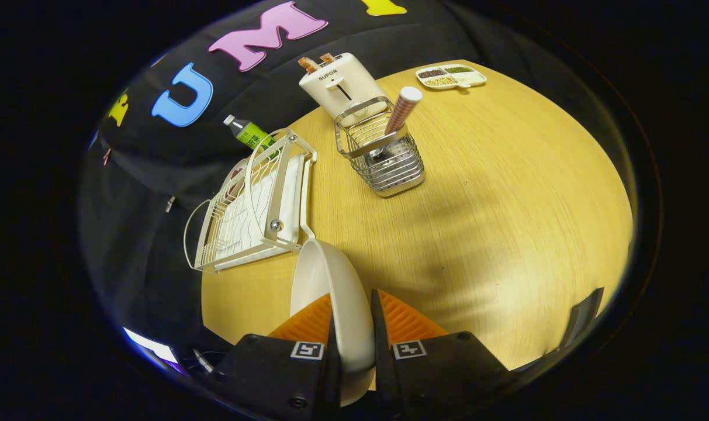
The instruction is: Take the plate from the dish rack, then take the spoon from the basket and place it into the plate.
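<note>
My gripper (352,316) is shut on the rim of a white plate (325,280), which stands on edge between the two fingers, held above the wooden table (506,204). Beyond the plate and to the left sits the white wire dish rack (255,204), with no plate in it. Farther ahead stands a wire basket (386,158) holding the spoon (402,110), whose striped handle with a white end sticks up out of it.
A white toaster (342,85) with bread in its slots stands behind the basket. A green-labelled bottle (249,133) lies behind the rack. A small divided tray (450,76) of grains sits at the table's far edge.
</note>
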`<state>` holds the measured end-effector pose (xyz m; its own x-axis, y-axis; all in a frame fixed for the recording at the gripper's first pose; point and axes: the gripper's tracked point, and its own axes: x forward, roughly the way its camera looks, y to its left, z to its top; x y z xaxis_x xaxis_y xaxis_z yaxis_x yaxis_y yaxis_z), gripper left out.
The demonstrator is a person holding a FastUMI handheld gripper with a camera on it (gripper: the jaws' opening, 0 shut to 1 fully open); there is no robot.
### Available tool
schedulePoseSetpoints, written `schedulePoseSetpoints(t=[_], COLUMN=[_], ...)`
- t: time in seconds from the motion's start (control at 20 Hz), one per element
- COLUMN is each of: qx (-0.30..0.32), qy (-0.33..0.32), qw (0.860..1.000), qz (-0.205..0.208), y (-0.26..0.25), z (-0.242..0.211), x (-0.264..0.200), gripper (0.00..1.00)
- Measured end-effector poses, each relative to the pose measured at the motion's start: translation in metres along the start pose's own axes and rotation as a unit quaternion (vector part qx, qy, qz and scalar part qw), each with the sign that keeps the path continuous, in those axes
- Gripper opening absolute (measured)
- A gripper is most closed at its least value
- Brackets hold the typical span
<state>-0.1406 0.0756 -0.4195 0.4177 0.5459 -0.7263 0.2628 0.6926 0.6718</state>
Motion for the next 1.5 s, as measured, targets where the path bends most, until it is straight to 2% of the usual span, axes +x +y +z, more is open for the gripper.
schedulePoseSetpoints(t=[0.2, 0.3, 0.45, 0.6, 0.65, 0.8, 0.95, 1.15, 1.3, 1.5], qx=[0.043, 0.039, 0.037, 0.033, 0.039, 0.035, -0.005, -0.064, -0.133, -0.227], qy=[-0.003, -0.001, -0.003, -0.011, -0.015, -0.03, -0.051, -0.1, -0.138, -0.165], qw=[0.999, 0.999, 0.999, 0.998, 0.997, 0.996, 0.995, 0.989, 0.978, 0.956], qz=[0.002, -0.02, -0.037, -0.061, -0.06, -0.077, -0.09, -0.09, -0.083, -0.087], y=[-0.012, -0.023, -0.031, -0.042, -0.043, -0.049, -0.045, -0.024, -0.003, 0.013], z=[0.005, 0.002, 0.003, 0.011, 0.015, 0.024, 0.041, 0.073, 0.1, 0.142], x=[0.008, 0.01, 0.012, 0.01, 0.008, -0.001, -0.017, -0.047, -0.075, -0.1], gripper=[0.29, 0.3, 0.42, 0.45, 0.54, 0.64, 0.77, 0.84, 0.84, 0.84])
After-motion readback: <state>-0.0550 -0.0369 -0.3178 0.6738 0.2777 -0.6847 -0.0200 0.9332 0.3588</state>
